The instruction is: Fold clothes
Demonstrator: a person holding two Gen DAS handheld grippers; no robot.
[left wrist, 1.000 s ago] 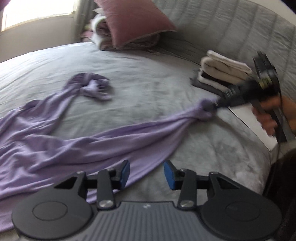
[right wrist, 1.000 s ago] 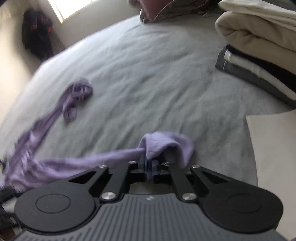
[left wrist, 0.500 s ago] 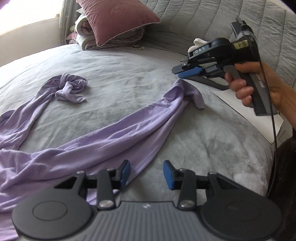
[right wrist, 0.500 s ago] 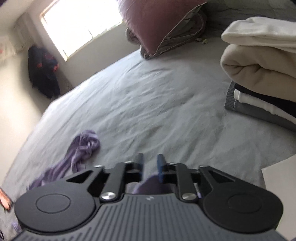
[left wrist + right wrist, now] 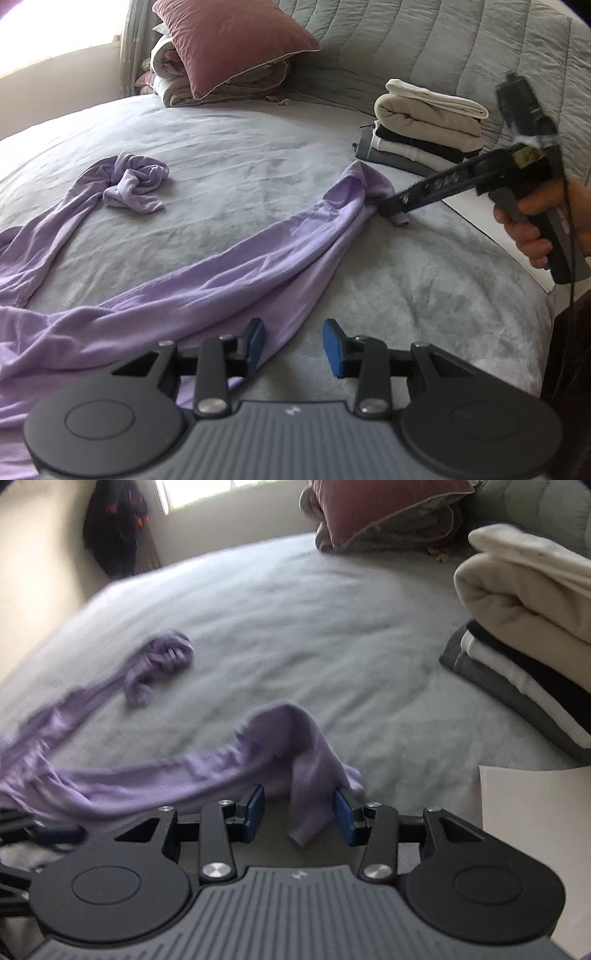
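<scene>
Left wrist view alone gives us the person's hand point(image 5: 535, 225) tilting the right gripper point(image 5: 299, 812) down, jaws closing around the lilac garment point(image 5: 221, 280) end on the bed point(image 5: 258, 155), pads apart from it, left gripper point(image 5: 293, 341) closing, partly open, beside its near edge.

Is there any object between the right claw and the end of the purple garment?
Nothing visible is in the way. The end of the purple garment already hangs between the closing pads of the right claw, which do not yet press it. Only grey bedding lies under it.
</scene>
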